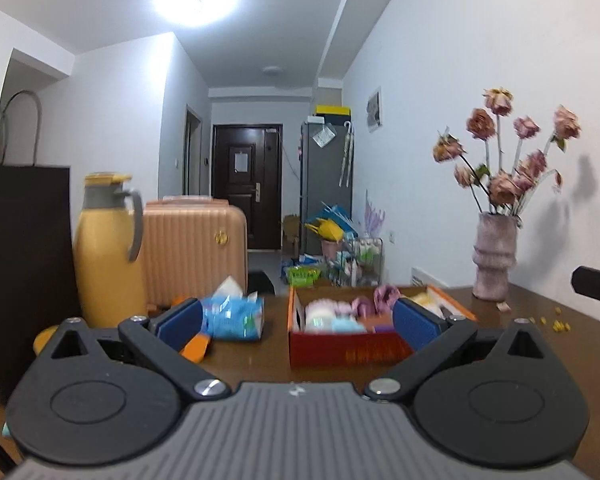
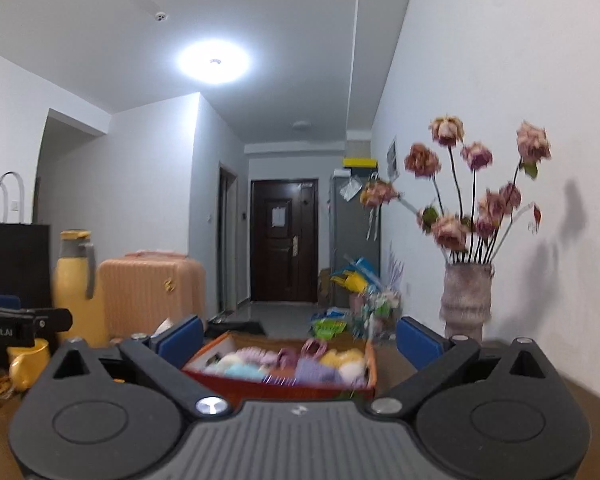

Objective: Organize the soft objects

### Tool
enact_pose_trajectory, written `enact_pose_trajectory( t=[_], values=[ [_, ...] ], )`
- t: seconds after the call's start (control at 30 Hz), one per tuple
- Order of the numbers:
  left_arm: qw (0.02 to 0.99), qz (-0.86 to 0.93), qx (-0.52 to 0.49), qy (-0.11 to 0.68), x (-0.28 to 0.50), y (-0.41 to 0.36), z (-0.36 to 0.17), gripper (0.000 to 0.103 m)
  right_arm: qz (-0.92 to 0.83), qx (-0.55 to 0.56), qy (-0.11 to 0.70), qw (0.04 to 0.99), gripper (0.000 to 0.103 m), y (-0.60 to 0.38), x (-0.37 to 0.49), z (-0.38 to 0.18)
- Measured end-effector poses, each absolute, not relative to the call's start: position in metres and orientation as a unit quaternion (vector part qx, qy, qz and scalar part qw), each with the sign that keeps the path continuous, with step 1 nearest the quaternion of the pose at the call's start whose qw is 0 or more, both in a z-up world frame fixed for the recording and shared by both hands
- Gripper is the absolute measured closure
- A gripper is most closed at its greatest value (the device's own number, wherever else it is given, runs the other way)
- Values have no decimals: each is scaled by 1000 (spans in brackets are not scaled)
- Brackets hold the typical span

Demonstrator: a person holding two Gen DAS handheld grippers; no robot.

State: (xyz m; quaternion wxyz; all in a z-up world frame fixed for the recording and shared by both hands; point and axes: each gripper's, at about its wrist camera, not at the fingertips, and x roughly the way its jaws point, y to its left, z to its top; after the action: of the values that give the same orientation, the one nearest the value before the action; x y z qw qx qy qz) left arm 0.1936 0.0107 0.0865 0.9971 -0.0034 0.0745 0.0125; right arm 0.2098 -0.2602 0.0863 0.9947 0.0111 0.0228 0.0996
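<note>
Clearly both my left tongs (image 1: 296, 316) and right tongs (image 2: 298, 338) gape wide and empty, since the soft toys (image 2: 284, 364) already sit gathered in the orange box (image 2: 284, 390) on the bench (image 1: 540, 344).

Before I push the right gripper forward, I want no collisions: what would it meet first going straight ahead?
Most likely the red cardboard box of soft items, which lies centred between the open right gripper fingers. Depth is unclear and the gripper may pass over the low rim.
</note>
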Motion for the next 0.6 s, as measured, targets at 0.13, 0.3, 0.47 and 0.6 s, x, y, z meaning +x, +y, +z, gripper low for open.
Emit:
enact_pose_trajectory(
  t=[0.13,0.3,0.47,0.6],
  values=[
    [996,24,7,80,142,13,68,0,103,6,36,994,0,-257,158,63],
    [996,48,25,73,72,15,44,0,111,17,48,993,0,-251,93,36],
    [995,43,46,84,30,12,29,0,100,-20,58,993,0,-244,52,14],
    [994,48,29,98,11,15,21,0,106,13,108,988,0,-246,29,-3]
  ],
)
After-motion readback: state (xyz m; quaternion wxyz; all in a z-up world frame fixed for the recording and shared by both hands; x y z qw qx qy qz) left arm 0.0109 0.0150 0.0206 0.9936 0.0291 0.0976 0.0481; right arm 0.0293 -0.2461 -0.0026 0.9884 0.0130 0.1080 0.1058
